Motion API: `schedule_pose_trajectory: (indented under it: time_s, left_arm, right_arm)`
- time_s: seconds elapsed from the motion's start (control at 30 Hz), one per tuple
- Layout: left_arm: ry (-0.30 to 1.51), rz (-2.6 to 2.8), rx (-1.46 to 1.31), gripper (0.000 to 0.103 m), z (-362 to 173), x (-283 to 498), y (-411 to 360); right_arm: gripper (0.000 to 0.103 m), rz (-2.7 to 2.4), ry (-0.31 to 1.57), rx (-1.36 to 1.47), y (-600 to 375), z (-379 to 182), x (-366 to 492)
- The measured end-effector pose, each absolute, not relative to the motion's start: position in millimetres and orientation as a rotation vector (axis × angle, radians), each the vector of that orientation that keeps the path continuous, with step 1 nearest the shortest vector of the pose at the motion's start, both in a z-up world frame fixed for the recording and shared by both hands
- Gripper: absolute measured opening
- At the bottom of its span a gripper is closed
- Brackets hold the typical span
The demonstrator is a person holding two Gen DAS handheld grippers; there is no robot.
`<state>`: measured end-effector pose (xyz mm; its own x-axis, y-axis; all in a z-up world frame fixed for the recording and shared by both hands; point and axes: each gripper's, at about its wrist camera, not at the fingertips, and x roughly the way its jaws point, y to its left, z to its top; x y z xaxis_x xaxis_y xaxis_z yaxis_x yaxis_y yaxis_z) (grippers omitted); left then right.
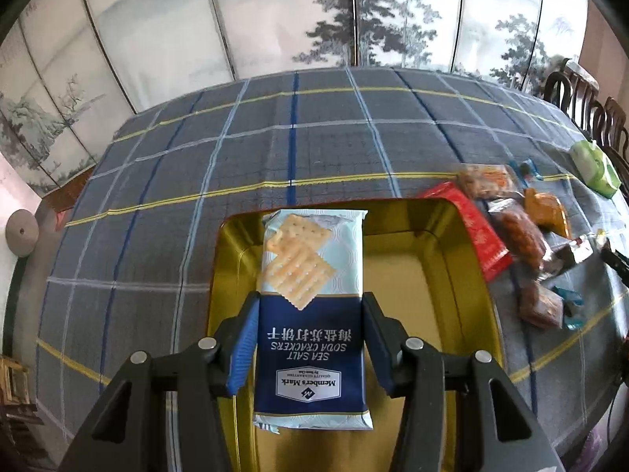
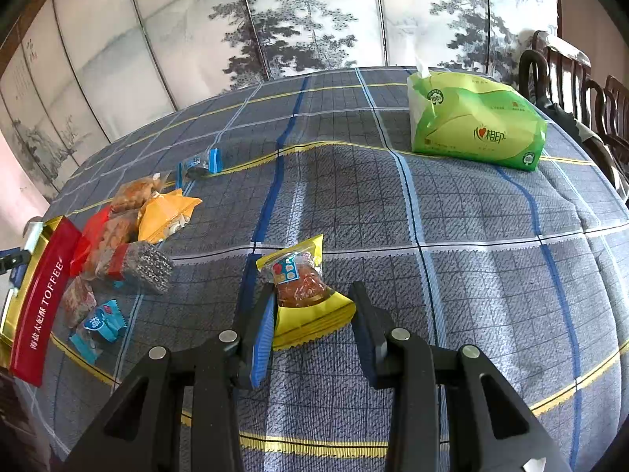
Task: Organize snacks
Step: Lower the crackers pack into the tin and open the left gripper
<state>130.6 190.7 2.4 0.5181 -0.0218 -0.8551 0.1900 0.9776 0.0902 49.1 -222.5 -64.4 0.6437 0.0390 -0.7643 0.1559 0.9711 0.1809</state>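
Plaid cloth (image 2: 452, 236) spread over table. Cracker pack (image 1: 310, 314) gripped by left gripper (image 1: 310, 338) above gold tin (image 1: 464, 259). Right gripper (image 2: 312, 328) spread wide, yellow snack (image 2: 304, 295) lying btwn fingers, not pinched.

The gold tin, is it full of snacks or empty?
Nearly empty. In the left wrist view the gold tin shows bare gold floor; only the cracker packet, gripped by the left gripper, is over it.

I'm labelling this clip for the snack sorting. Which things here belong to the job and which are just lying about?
Job:
cracker pack, in the left gripper
gold tin
yellow snack pack, between the right gripper fingers
snack pile

Lying about:
tissue pack
chairs
painted screen
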Motion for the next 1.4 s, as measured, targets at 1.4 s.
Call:
schedule_pose_trajectory:
  time_s: [1.4]
  left_arm:
    - [0.862,-0.082,-0.108,0.062,63,2,194]
  right_arm:
    - [0.034,-0.044,0.838,0.297,-223,-55,40]
